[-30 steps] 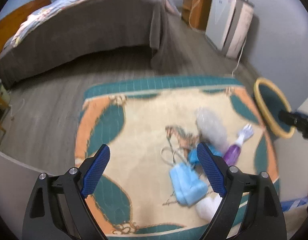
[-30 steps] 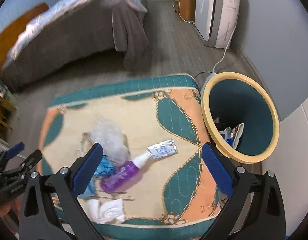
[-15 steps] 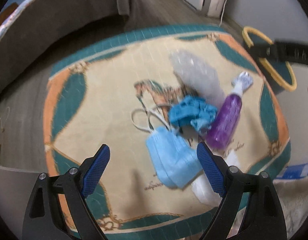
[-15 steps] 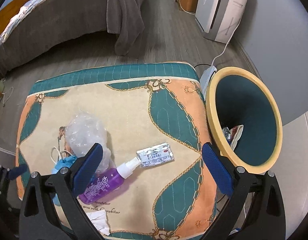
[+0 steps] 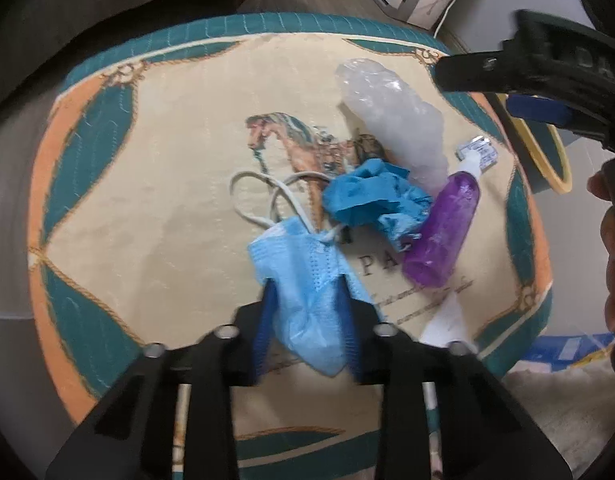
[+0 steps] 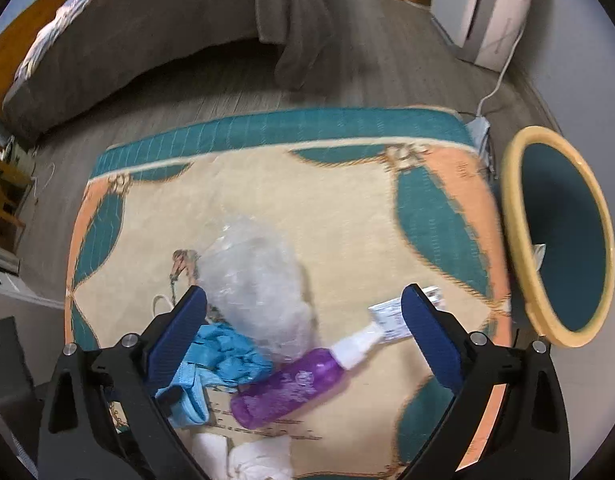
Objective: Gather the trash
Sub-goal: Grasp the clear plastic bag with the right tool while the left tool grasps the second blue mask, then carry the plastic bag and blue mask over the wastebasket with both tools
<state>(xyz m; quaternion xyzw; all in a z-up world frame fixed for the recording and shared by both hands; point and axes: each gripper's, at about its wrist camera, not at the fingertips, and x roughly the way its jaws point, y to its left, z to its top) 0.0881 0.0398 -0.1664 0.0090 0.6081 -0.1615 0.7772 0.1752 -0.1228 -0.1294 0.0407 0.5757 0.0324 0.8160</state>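
Note:
My left gripper (image 5: 307, 300) is shut on a light blue face mask (image 5: 307, 280) lying on the patterned mat (image 5: 147, 184). Beyond it lie a crumpled blue glove (image 5: 371, 200), a purple spray bottle (image 5: 443, 232), a clear plastic bag (image 5: 395, 120), a small foil packet (image 5: 481, 154) and white tissue (image 5: 447, 320). My right gripper (image 6: 303, 312) is open above the plastic bag (image 6: 255, 280) and the bottle (image 6: 295, 388). The yellow-rimmed bin (image 6: 519, 240) stands right of the mat.
A bed with a grey cover (image 6: 147, 48) stands behind the mat on the wooden floor. A white appliance (image 6: 491, 8) with a cable stands at the back right. The right gripper's body (image 5: 547, 64) crosses the upper right of the left wrist view.
My left gripper has come down and closed on the face mask. My right gripper has moved left and lower over the trash pile, still open.

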